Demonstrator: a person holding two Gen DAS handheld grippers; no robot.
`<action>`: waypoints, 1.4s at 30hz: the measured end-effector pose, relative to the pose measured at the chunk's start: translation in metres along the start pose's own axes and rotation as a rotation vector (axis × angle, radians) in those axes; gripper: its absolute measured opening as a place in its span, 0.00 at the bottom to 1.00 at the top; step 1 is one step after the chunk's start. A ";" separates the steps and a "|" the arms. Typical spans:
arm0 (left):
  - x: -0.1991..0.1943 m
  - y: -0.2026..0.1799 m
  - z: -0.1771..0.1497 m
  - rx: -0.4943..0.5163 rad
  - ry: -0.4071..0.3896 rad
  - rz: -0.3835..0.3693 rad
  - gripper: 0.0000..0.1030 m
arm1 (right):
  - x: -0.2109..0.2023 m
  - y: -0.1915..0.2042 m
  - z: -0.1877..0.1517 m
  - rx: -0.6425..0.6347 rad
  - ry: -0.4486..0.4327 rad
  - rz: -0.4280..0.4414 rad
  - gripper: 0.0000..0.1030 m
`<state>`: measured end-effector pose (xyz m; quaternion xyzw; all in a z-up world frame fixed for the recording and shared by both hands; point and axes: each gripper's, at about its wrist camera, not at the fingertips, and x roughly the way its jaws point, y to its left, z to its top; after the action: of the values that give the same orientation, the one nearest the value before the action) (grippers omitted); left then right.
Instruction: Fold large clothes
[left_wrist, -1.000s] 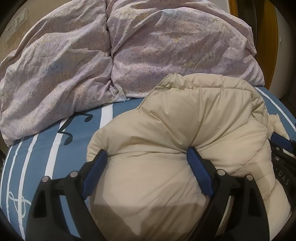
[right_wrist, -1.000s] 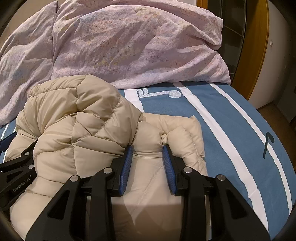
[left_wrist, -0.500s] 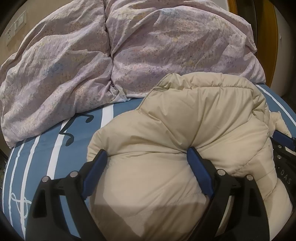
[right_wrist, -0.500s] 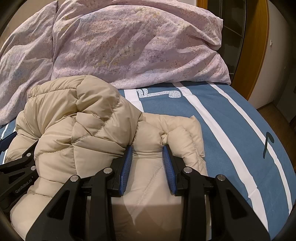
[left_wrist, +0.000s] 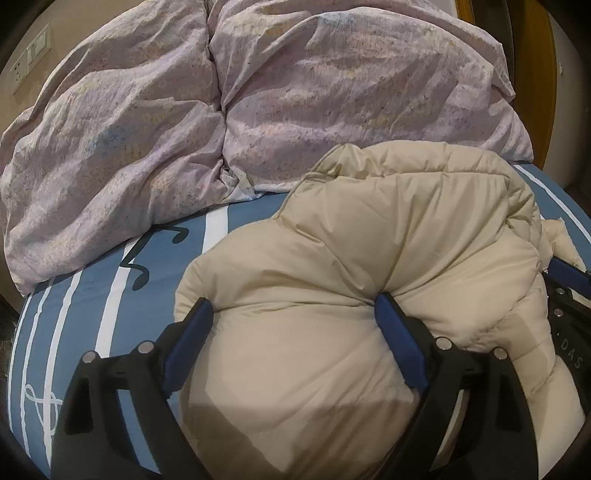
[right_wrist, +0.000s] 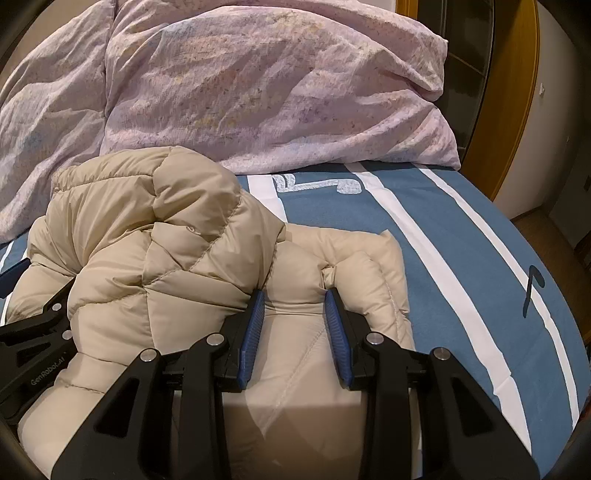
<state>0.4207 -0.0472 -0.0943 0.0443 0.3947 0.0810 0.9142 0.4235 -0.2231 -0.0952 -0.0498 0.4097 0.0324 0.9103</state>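
Bed (right_wrist: 461, 258): wearing a blue sheet with white stripes.
Jacket (left_wrist: 369, 277): beige, puffy, lying bunched between both tongs.
Duvet (left_wrist: 258, 103): lilac, crumpled, lying beyond the tongs.

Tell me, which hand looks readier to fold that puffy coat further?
Probably the right: its tongs pinch a narrow fold of the coat. The left tongs are spread wide around a thick bulge, a looser hold.
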 end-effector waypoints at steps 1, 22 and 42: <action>0.000 0.000 0.000 0.001 0.001 0.002 0.87 | 0.000 0.001 0.000 0.000 0.000 0.000 0.36; -0.012 0.018 -0.004 -0.070 0.032 -0.023 0.91 | 0.002 -0.008 0.004 0.016 0.055 0.075 0.36; -0.057 0.103 -0.048 -0.343 0.182 -0.349 0.91 | -0.023 -0.108 -0.024 0.409 0.289 0.521 0.93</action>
<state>0.3357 0.0447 -0.0719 -0.1873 0.4574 -0.0085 0.8693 0.4010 -0.3333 -0.0874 0.2356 0.5311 0.1733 0.7953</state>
